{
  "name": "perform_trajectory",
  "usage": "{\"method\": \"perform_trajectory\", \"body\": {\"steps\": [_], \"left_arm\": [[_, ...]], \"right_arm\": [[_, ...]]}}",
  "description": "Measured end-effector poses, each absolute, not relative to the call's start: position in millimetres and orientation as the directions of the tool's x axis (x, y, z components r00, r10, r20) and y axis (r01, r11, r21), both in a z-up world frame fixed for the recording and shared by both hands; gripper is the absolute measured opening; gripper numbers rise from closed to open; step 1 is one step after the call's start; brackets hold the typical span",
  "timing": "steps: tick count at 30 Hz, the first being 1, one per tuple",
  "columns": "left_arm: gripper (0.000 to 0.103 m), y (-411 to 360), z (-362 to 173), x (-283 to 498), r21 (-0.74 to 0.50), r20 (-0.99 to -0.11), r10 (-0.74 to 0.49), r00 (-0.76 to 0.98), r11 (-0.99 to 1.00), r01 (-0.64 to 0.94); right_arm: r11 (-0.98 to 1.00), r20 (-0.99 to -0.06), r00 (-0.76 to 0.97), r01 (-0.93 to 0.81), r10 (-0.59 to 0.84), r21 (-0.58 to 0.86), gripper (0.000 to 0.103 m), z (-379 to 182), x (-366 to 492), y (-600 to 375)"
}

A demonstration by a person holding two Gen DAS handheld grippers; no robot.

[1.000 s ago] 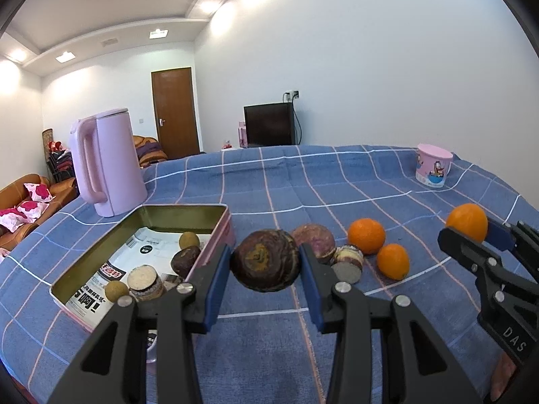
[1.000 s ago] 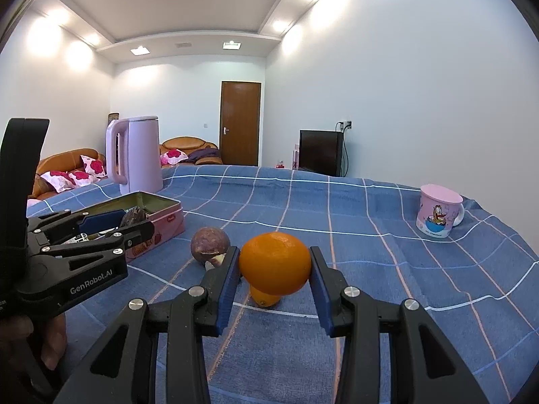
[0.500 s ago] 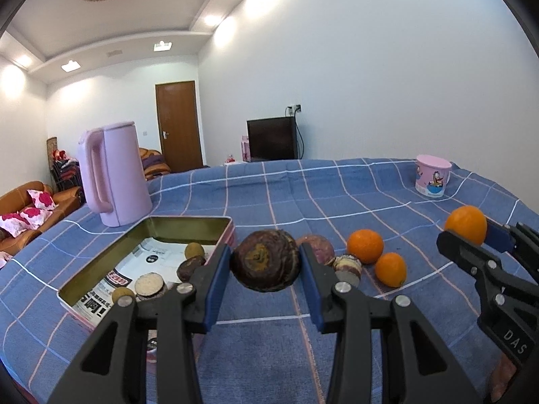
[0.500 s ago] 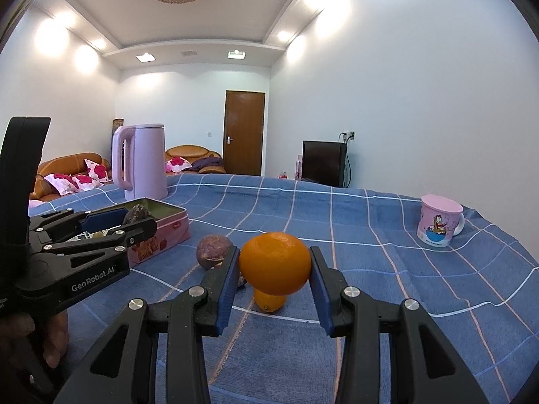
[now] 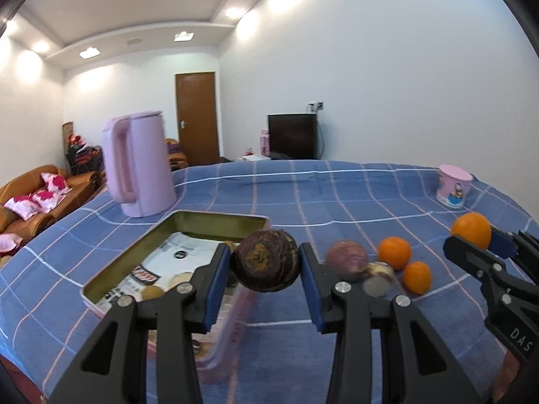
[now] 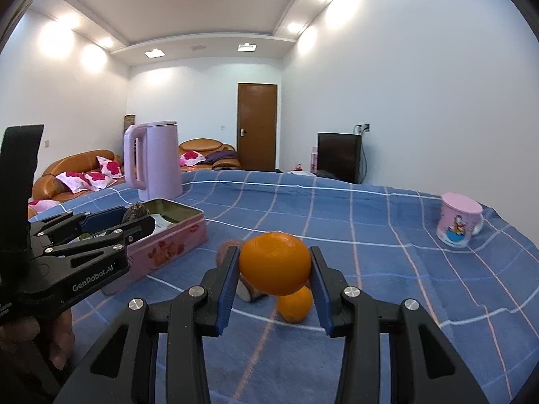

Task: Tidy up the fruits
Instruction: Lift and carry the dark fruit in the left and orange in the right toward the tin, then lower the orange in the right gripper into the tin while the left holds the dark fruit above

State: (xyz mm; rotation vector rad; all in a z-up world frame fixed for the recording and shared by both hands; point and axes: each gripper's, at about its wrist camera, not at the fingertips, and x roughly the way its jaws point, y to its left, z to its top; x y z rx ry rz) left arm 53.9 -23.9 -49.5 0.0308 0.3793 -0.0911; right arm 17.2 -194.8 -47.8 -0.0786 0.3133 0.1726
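Left hand-held gripper (image 5: 266,264): clenched on a dark, wrinkled purple fruit (image 5: 266,261), blue pads pressed to both its sides, held in the air over the near right corner of the tin.
Right hand-held gripper (image 6: 275,269): grasping a large orange (image 6: 275,262) between its blue pads, lifted clear of the cloth.
Tin (image 5: 215,219): open rectangular metal box with pink flowered outer walls, on the left part of the tabletop; printed paper lines its floor, and a few small round fruits lie at its near end, partly hidden behind the left gripper's finger.
Tabletop (image 6: 370,235): covered by a blue cloth with pale check lines.
Loose fruit: a paler purple fruit (image 5: 347,259) on the cloth just right of the tin, two small oranges (image 5: 394,252) beside it towards the right edge, and a cut brownish piece (image 5: 379,274) touching the purple one.
Kettle (image 5: 138,168): pink, upright, at the far left of the tabletop beyond the tin.
Mug (image 6: 458,224): pink, cartoon print, near the far right edge, well apart from the fruit.
Person: part of a hand (image 6: 57,336) shows under the left gripper's body in the right wrist view.
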Motion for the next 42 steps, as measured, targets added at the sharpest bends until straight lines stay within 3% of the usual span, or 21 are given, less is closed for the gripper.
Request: {"method": "perform_trajectory", "body": {"steps": [11,23,42], "left_arm": [[0.043,22,-36,71,0.017,-0.371,0.014,0.929,1.0,-0.008],[0.043,68,-43,113,0.04,-0.438,0.109,0.892,0.994,-0.102],[0.043,89,-60,144,0.046,-0.532,0.114,0.839,0.993,-0.106]], "right_arm": [[0.944,-0.355,0.886,-0.328,0.3,-0.021,0.042,-29,57,-144],[0.909,-0.418,0.832,-0.416,0.363,-0.037,0.042,-37,103,-85],[0.871,-0.523,0.762,-0.487,0.383,-0.072,0.043,-60,144,-28]]}}
